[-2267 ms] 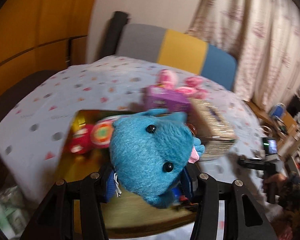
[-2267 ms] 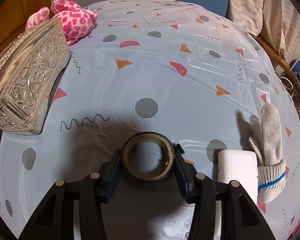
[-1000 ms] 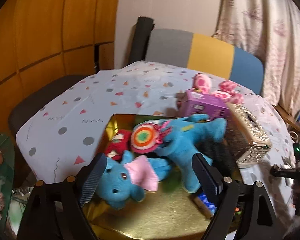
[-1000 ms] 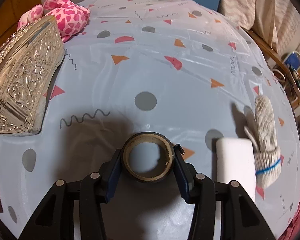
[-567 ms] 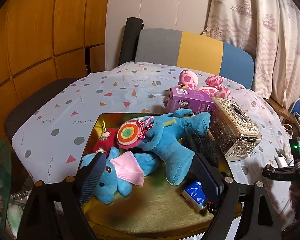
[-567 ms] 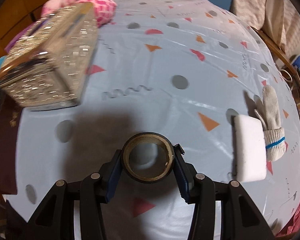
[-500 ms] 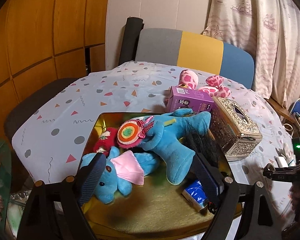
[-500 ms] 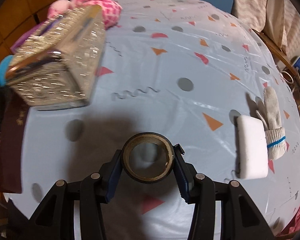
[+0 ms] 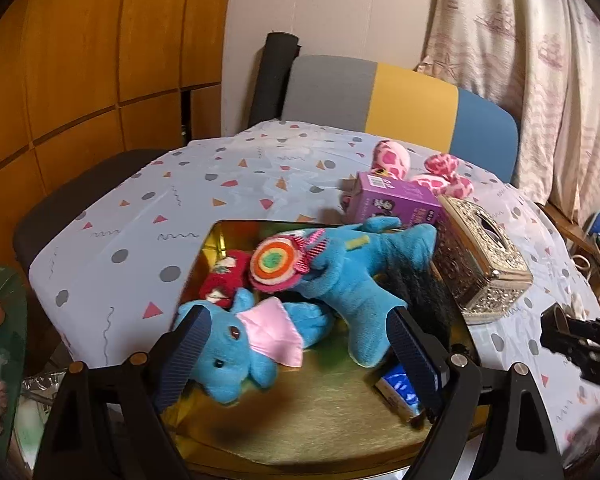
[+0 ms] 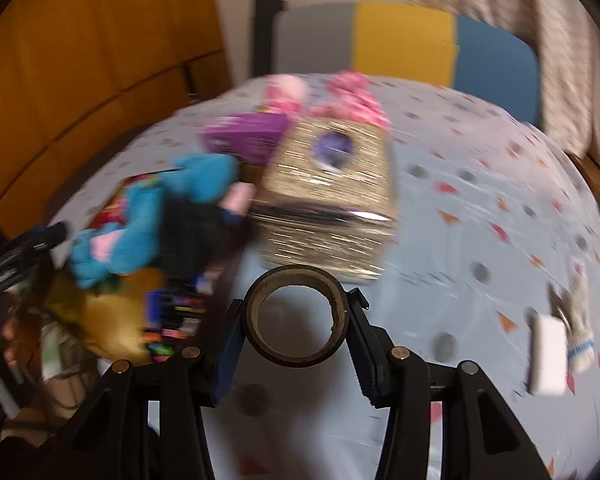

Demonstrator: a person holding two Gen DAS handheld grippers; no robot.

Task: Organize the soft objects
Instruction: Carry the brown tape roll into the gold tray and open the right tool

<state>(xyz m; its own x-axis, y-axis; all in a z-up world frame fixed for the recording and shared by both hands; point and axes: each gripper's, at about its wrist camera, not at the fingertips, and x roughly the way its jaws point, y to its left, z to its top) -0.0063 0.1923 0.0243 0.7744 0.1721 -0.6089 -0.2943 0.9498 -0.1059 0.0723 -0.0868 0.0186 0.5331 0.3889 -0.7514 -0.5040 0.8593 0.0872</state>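
A gold tray (image 9: 300,420) holds a blue plush elephant (image 9: 340,276), a red plush (image 9: 224,280), a round felt lollipop (image 9: 276,266) and a small blue packet (image 9: 398,388). My left gripper (image 9: 296,356) is open and empty just above the tray, over the elephant's head. My right gripper (image 10: 296,334) is shut on a brown tape roll (image 10: 296,316) above the table. A pink spotted plush (image 9: 432,176) lies at the far side. A knit mitten (image 10: 580,332) and a white sponge (image 10: 546,360) lie at the right.
A silver embossed tissue box (image 9: 480,268) and a purple carton (image 9: 396,204) stand right of the tray on the patterned tablecloth (image 9: 220,184). A grey, yellow and blue chair back (image 9: 400,108) is behind the table. The right wrist view is motion-blurred.
My left gripper let go of the blue elephant, which now lies in the tray, and opened wide. My right gripper swung left with the tape roll, bringing the tissue box and tray into view.
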